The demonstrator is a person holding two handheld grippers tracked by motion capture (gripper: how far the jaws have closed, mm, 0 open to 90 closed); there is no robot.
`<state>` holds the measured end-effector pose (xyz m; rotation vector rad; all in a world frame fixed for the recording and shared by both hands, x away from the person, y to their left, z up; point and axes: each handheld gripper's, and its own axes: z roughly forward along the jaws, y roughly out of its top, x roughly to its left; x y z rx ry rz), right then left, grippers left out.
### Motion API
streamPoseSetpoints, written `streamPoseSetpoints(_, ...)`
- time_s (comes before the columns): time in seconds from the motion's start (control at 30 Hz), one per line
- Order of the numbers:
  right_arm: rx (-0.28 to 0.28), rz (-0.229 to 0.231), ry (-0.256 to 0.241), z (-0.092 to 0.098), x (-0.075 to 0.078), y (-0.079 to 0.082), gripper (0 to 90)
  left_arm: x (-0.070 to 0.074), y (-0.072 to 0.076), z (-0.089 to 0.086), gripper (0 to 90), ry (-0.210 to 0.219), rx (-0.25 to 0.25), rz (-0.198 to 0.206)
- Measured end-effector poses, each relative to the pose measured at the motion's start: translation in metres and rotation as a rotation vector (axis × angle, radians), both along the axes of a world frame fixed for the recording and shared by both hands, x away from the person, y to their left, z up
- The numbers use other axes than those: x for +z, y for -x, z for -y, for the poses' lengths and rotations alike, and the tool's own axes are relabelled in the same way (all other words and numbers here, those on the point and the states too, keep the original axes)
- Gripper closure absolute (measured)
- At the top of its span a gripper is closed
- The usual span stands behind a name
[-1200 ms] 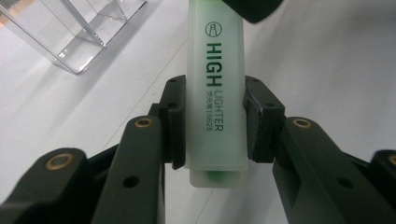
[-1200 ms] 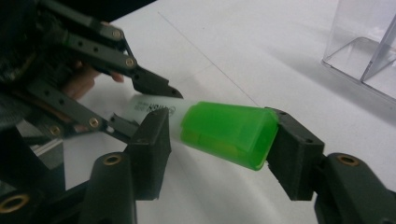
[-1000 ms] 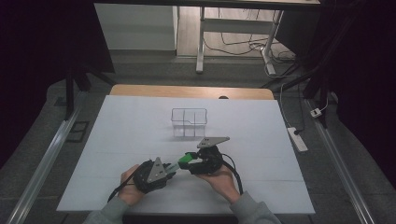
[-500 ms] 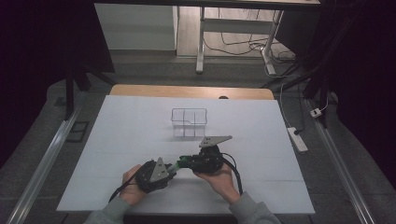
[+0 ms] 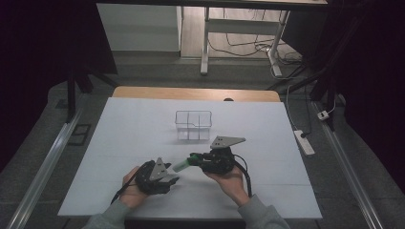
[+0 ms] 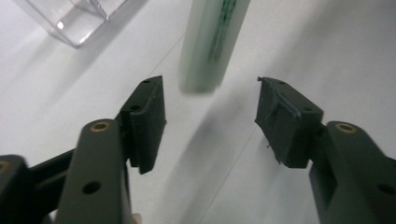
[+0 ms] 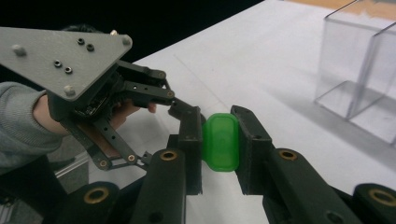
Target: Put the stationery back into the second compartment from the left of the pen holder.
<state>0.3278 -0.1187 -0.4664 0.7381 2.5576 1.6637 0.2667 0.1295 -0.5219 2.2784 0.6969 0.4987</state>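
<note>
High view: both tools low over the near part of the white tabletop (image 5: 119,143), each in a hand. Right tool (image 5: 193,159) clamped on one end of a green tube (image 5: 181,165), the tube lying roughly level and pointing toward the left tool (image 5: 173,180). Compared with half a second ago, left tool drawn back a little toward the near edge, a small gap now showing between it and the tube's free end. Clear divided box (image 5: 193,125) farther back on the tabletop, well apart from both tools and with nothing in it.

Left gripper view: left tool (image 6: 210,116) spread wide, nothing between the jaws. Pale green tube (image 6: 212,42) just ahead, its free end hanging above the tabletop and casting a soft shadow, touching neither jaw. Corner of the clear divided box (image 6: 74,21) at upper left.

Right gripper view: right tool (image 7: 215,116) closed firmly on the tube's bright green cap end (image 7: 222,142), both pads flat against its sides. Left tool (image 7: 173,100) beyond, with its grey plate (image 7: 60,51) turned to the camera. Clear divided box (image 7: 359,79) off to the right.

Reads as a handover just finished: tube now carried by the right tool alone. Probably next: carrying it to one compartment of the box, with care that a grip so near one end does not let it droop.
</note>
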Motion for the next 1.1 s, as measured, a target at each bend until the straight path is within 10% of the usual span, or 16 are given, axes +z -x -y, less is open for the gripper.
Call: streamPoseSetpoints(1.1, -0.101, 0.097, -0.056, 0.034, 0.028, -0.005, 74.7, 0.004, 0.002, -0.063, 33.1, 0.109, 0.114, -0.08)
